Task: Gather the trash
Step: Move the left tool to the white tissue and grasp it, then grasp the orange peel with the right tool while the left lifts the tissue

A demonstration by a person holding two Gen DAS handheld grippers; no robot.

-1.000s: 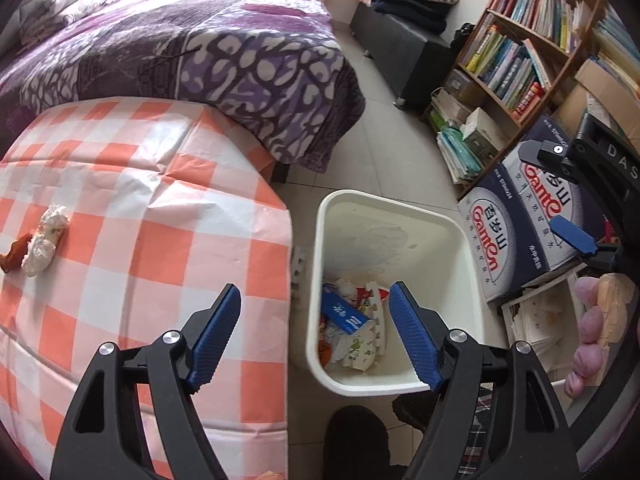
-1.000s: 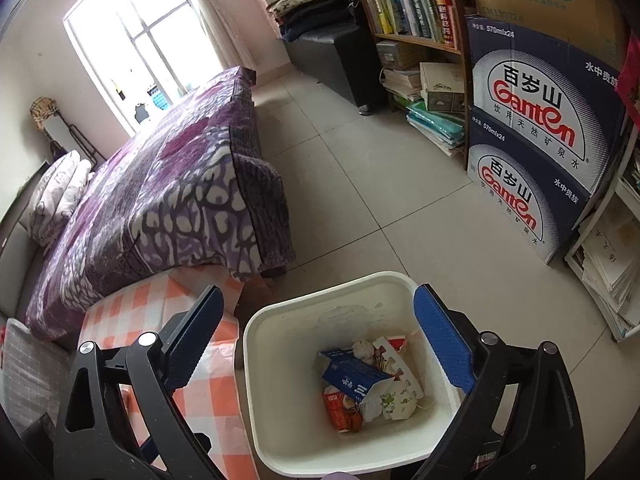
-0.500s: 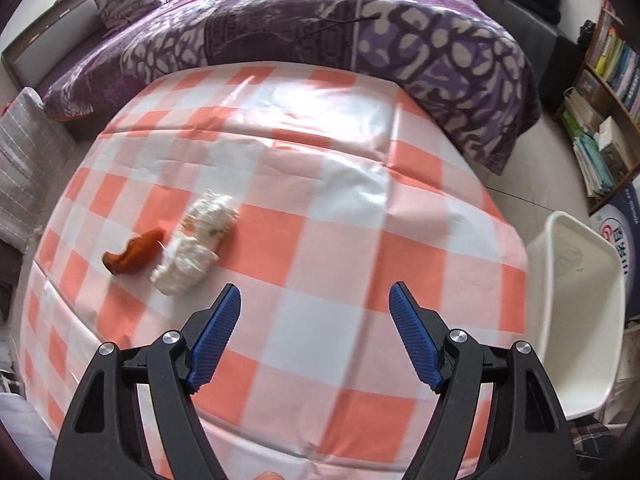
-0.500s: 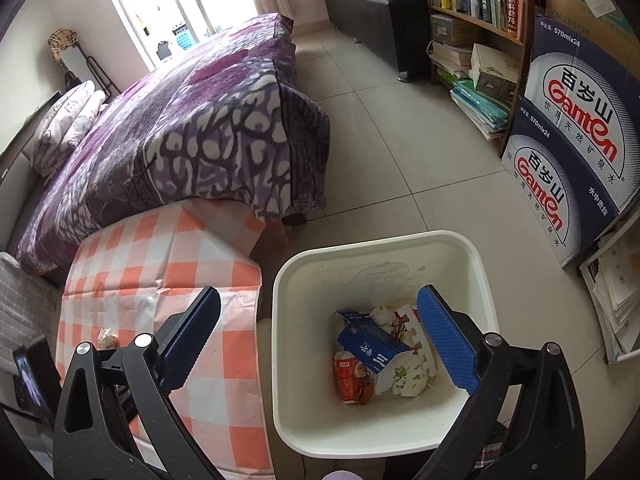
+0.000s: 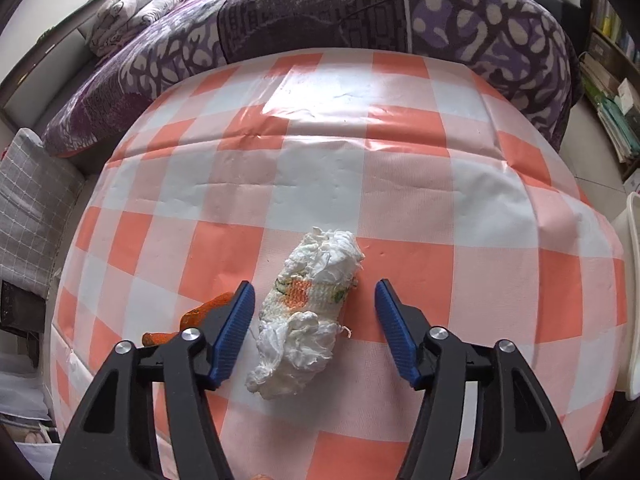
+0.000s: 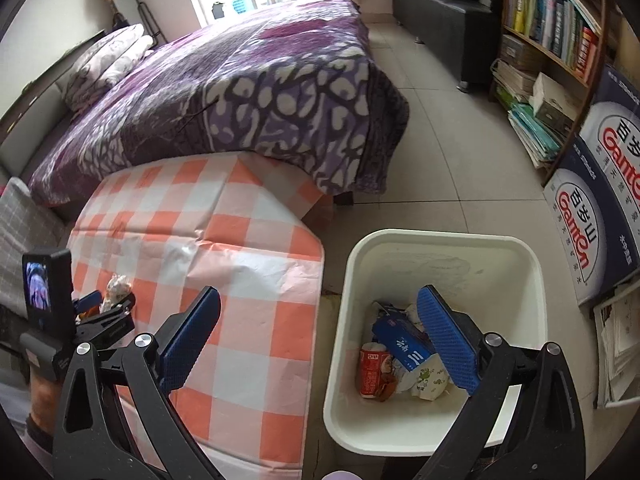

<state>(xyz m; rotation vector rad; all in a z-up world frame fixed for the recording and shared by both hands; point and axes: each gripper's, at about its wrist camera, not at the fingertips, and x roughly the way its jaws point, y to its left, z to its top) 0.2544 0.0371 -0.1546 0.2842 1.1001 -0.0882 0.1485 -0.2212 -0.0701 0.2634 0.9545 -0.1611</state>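
Note:
A crumpled white tissue wad [image 5: 308, 312] with an orange print lies on the orange-checked tablecloth [image 5: 400, 200]. My left gripper [image 5: 316, 332] hangs low over it with a blue pad on each side. Its jaws are closing, and a gap shows between each pad and the wad. An orange peel scrap [image 5: 200, 314] lies just behind the left finger. In the right wrist view my right gripper [image 6: 320, 344] stands open and holds nothing, above the gap between table edge and white bin [image 6: 440, 236]. That view also shows the left gripper [image 6: 104, 308] at the tissue [image 6: 116, 286].
The bin stands on the tiled floor right of the table and holds a blue carton [image 6: 400, 344], a red can [image 6: 374, 368] and wrappers. A bed with a purple blanket [image 6: 260, 92] lies behind the table. Water boxes [image 6: 592, 200] and a bookshelf [image 6: 560, 32] line the right side.
My left gripper swung from above the bin to the table, sank over the tissue wad, and its jaws narrowed. The right gripper shifted and rolled; more of the table shows.

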